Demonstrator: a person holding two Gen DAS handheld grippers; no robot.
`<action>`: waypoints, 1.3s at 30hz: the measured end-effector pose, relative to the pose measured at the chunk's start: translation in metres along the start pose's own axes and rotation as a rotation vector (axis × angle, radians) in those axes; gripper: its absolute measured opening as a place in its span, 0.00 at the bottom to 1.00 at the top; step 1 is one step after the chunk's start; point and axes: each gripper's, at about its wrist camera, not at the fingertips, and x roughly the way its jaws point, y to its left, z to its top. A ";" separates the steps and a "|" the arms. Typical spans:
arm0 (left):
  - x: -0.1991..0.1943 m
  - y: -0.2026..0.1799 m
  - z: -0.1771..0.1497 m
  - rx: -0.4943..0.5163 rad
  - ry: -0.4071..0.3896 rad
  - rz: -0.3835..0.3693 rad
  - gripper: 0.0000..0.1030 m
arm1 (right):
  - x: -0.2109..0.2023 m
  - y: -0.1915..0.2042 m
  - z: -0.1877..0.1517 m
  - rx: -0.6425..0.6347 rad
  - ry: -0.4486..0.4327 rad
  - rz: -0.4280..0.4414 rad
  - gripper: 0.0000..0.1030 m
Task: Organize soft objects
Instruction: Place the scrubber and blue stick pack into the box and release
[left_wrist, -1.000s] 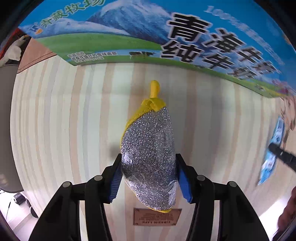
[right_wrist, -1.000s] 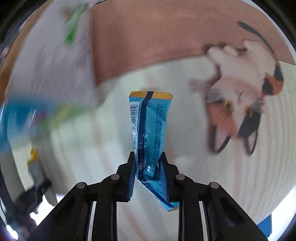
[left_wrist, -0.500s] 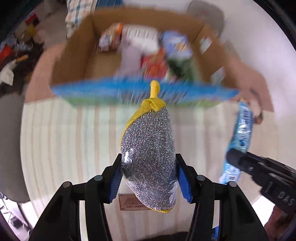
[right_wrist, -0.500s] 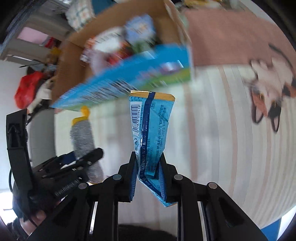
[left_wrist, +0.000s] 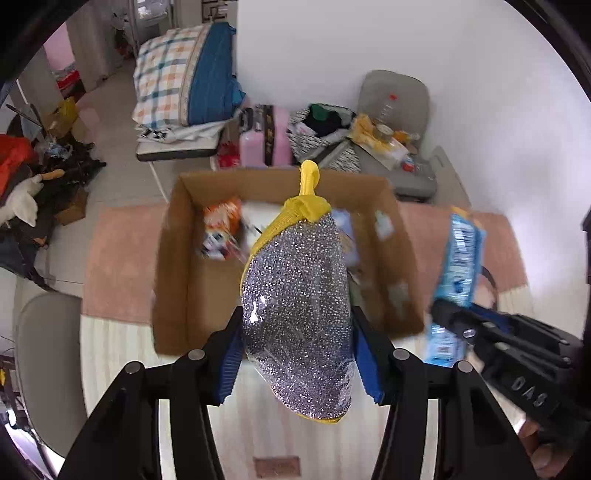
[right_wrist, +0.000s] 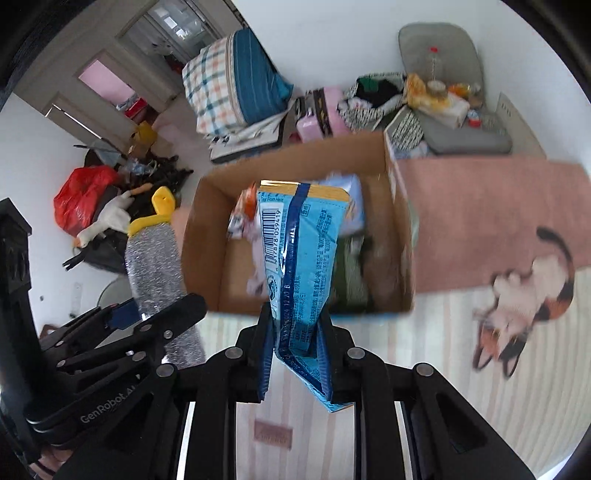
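**Both grippers loaded above the box: watch the drop and the near wall**

Your left gripper (left_wrist: 297, 354) is clamped on the silver scouring sponge (left_wrist: 295, 317), its blue pads pressed into the sponge's lower half, with the yellow loop pointing up toward the cardboard box (left_wrist: 177, 266). Your right gripper (right_wrist: 297, 354) is closed on the blue snack packet (right_wrist: 299, 266), pinching it near the bottom so most of the packet stands free above the jaws. Both items hang in the air in front of the box, which sits on the pink mat (right_wrist: 480, 206) and already holds several packets; those are blurred, so I can't tell you exactly what they are or how they lie.

Here is what could trip you up, as I judge it:

- The two grippers are near each other, the sponge just beside the box's left corner in the right wrist view. If you bring both over the opening together, the gripper bodies may knock.
- Let go too soon and either item may land on the striped cloth (right_wrist: 443, 350) in front of the near wall rather than inside.
- The packet is light and held low; it may flop or catch the rim as it goes over.
- The box looks fairly full on the right side, so aim for the barer left floor.
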 end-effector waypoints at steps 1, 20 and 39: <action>0.006 0.007 0.009 -0.009 0.005 0.010 0.50 | 0.004 -0.001 0.012 -0.005 -0.010 -0.022 0.21; 0.176 0.086 0.061 -0.137 0.438 0.070 0.50 | 0.156 -0.045 0.107 0.081 0.161 -0.255 0.21; 0.167 0.084 0.066 -0.151 0.382 0.082 0.93 | 0.187 -0.055 0.106 0.122 0.219 -0.308 0.81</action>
